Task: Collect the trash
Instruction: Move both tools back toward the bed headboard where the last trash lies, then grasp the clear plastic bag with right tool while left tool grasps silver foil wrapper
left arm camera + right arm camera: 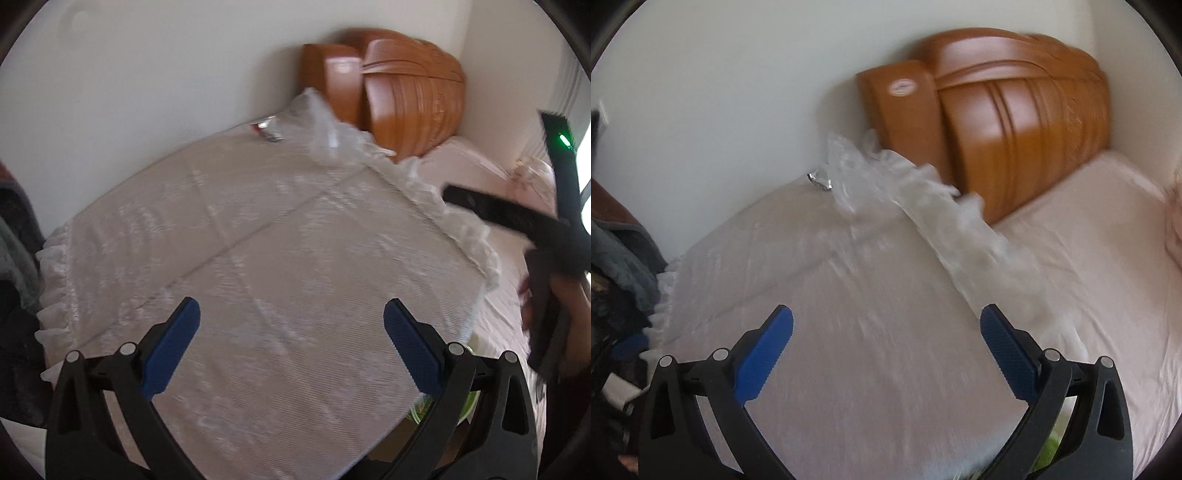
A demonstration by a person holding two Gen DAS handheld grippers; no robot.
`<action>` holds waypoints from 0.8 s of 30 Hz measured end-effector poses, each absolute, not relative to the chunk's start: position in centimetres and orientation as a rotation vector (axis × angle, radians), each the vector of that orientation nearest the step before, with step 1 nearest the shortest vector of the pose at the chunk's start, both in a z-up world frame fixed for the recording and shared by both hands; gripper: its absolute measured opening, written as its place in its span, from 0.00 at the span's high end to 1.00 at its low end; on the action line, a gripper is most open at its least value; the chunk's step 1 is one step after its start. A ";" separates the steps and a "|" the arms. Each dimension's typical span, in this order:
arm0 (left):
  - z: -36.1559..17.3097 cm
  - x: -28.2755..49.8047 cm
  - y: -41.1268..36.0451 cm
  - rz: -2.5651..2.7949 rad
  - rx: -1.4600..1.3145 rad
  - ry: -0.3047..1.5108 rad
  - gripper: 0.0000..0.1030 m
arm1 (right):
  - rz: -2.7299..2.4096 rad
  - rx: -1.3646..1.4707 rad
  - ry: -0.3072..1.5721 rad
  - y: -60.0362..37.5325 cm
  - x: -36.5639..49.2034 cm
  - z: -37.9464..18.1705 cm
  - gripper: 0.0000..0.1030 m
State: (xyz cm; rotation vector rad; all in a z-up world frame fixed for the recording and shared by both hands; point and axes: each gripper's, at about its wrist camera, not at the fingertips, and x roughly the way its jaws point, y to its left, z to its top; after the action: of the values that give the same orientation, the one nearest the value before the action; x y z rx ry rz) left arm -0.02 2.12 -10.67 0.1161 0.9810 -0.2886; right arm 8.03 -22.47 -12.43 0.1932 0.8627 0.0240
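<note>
A small crumpled silver and red wrapper [266, 130] lies at the far edge of a white frilled quilt [258, 258], by the wall. It also shows in the right wrist view [820, 180]. A clear crumpled plastic bag [325, 129] lies beside it, also in the right wrist view [849, 173]. My left gripper [291, 325] is open and empty above the quilt. My right gripper [886, 332] is open and empty above the quilt too. The right gripper's body [554, 221] shows at the right of the left wrist view.
A wooden headboard [997, 110] stands against the wall at the back. A pink sheet [1089, 240] covers the bed to the right. Dark clothes [617, 258] are piled at the left. Something green [469, 406] peeks from under the quilt's near right corner.
</note>
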 end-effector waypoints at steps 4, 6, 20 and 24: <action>-11.4 2.2 4.3 -0.261 0.092 0.997 0.07 | 0.033 0.130 0.870 -19.5 15.0 -13.6 0.02; -12.0 3.6 5.4 -0.245 0.079 1.011 0.07 | 0.013 0.102 0.863 -18.6 17.8 -14.1 0.02; -13.8 11.6 7.7 -0.211 0.049 1.029 0.07 | -0.081 0.001 0.981 -18.0 30.2 -20.6 0.09; -13.9 13.0 7.2 -0.214 0.048 1.031 0.07 | -0.029 0.042 1.012 -18.8 30.2 -21.4 0.42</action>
State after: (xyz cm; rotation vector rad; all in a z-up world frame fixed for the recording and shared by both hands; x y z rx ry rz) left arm 12.96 7.16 -13.93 0.0480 1.0309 -0.2137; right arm 30.20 -18.85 -21.37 0.0420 1.0120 -0.0292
